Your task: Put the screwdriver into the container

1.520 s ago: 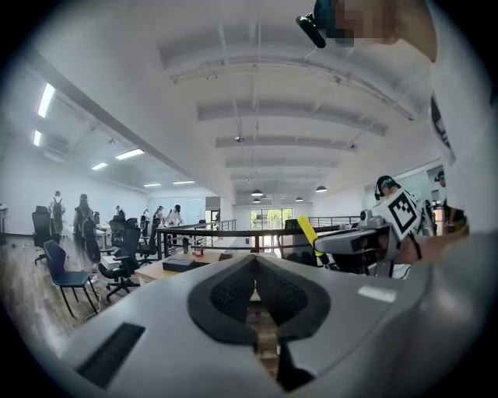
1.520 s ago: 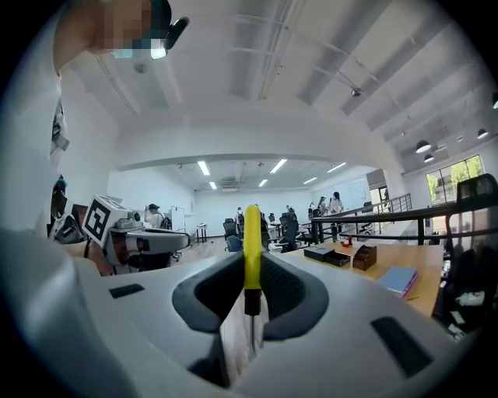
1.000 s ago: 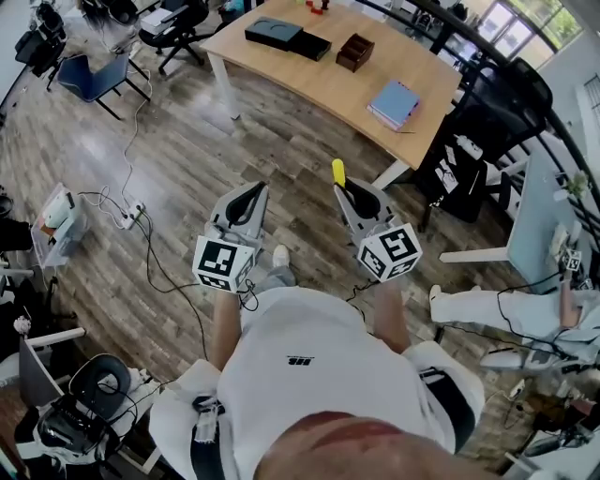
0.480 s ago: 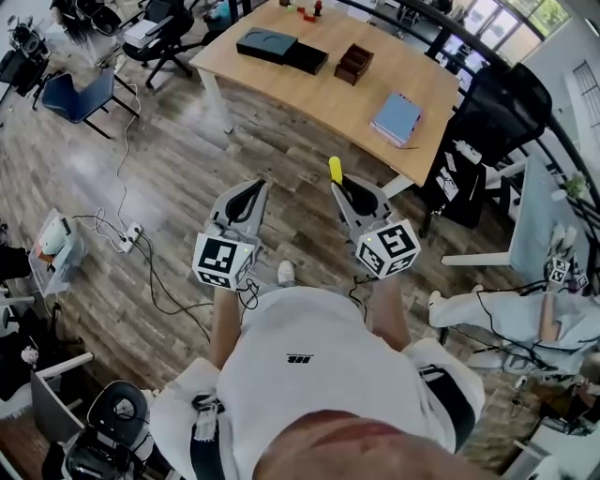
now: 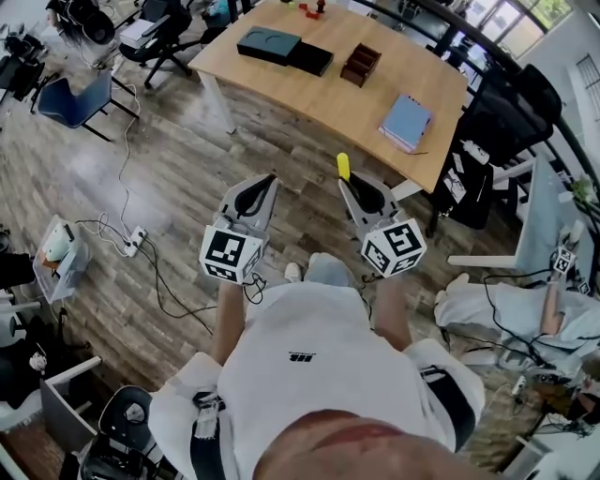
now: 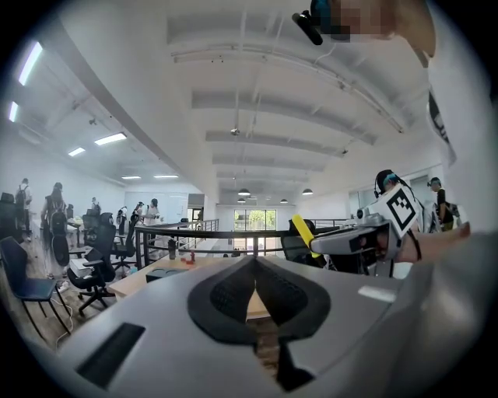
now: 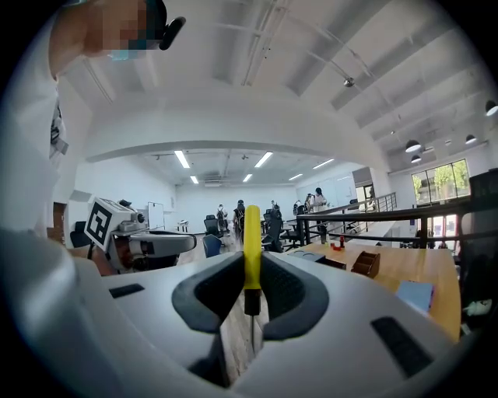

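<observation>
My right gripper [image 5: 345, 183] is shut on a screwdriver whose yellow handle [image 5: 343, 166] sticks out past the jaw tips. In the right gripper view the yellow handle [image 7: 252, 245] stands upright between the pads, and the thin metal shaft points back toward the camera. My left gripper [image 5: 269, 180] is level beside it, jaws shut and empty; its tips meet in the left gripper view [image 6: 254, 268]. A brown wooden container [image 5: 359, 64] with compartments sits on the wooden table [image 5: 309, 89] ahead, well beyond both grippers. The same container [image 7: 365, 263] shows in the right gripper view.
A black box [image 5: 284, 46] and a blue notebook [image 5: 406, 122] lie on the table. Small red items [image 5: 312, 7] are at its far edge. Office chairs [image 5: 80, 94] stand to the left and cables [image 5: 141, 239] run over the wood floor. A railing and a black chair [image 5: 511, 103] are to the right.
Both grippers keep their pose and the right one keeps its hold on the screwdriver. The table sits slightly nearer in the head view as the person steps toward it.
</observation>
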{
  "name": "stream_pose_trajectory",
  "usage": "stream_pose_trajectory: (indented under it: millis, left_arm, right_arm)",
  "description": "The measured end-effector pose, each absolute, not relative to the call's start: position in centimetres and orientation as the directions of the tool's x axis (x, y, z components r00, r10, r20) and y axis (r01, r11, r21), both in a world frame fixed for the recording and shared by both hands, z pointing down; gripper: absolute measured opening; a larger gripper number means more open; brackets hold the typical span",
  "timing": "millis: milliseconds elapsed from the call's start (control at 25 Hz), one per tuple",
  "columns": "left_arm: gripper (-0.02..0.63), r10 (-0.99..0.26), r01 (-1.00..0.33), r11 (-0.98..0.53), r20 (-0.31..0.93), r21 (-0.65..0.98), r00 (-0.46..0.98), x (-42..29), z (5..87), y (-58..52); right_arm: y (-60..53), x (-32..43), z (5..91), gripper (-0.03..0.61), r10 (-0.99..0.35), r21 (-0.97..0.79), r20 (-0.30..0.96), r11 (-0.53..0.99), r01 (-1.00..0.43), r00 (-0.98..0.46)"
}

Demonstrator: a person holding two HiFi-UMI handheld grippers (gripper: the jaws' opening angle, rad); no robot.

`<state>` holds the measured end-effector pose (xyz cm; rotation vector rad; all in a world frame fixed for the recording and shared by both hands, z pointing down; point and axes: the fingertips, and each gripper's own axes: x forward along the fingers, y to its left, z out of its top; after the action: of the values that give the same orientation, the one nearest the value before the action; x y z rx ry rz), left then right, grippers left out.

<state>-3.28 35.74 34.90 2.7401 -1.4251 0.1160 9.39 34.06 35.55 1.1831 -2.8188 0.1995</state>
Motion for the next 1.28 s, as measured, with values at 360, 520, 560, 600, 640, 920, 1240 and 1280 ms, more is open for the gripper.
stream_pose_trajectory:
  millis: [360,520,560,600,640,920,1240,1280]
  left_arm:
    - [0.012,-0.825,-0.830,-0.557,0.100,0.018,0.556,-3.1,36.0,29.9]
    - [0.012,-0.837,-0.842,-0.539,0.098,0.021,0.539,-3.1,36.0,26.4]
    - [0.012,-0.839,-0.844,-0.536,0.098,0.022,0.535,-3.1,36.0,25.5]
    - [0.012,-0.841,-0.846,-0.532,0.098,0.023,0.531,-3.0,36.1,24.7]
    - [0.012,-0.843,-0.849,-0.529,0.099,0.024,0.528,-2.9,36.1,23.9]
    - [0.012,-0.853,-0.861,-0.507,0.122,0.036,0.507,-2.4,36.7,18.2]
    - [0.012,-0.863,-0.875,-0.482,0.154,0.034,0.481,-0.8,36.9,12.0]
    - [0.012,-0.865,-0.877,-0.479,0.155,0.035,0.478,-0.6,36.9,11.4]
  right_arm:
    - [28.1,9.6,36.6,0.057,-0.695,-0.096,0.125,0.702,-0.706,-0.708]
    - [24.2,9.5,36.8,0.057,-0.686,-0.079,0.137,0.712,-0.698,-0.715]
    - [23.3,9.4,36.8,0.057,-0.681,-0.077,0.138,0.716,-0.693,-0.719]
    - [22.5,9.4,36.7,0.057,-0.676,-0.078,0.138,0.721,-0.688,-0.724]
    - [21.6,9.4,36.8,0.057,-0.671,-0.080,0.139,0.726,-0.683,-0.729]
    - [15.7,9.5,37.5,0.057,-0.642,-0.105,0.153,0.745,-0.658,-0.751]
    - [9.2,11.2,37.7,0.057,-0.621,-0.129,0.154,0.758,-0.639,-0.768]
    - [8.5,11.4,37.6,0.057,-0.619,-0.130,0.153,0.760,-0.637,-0.770]
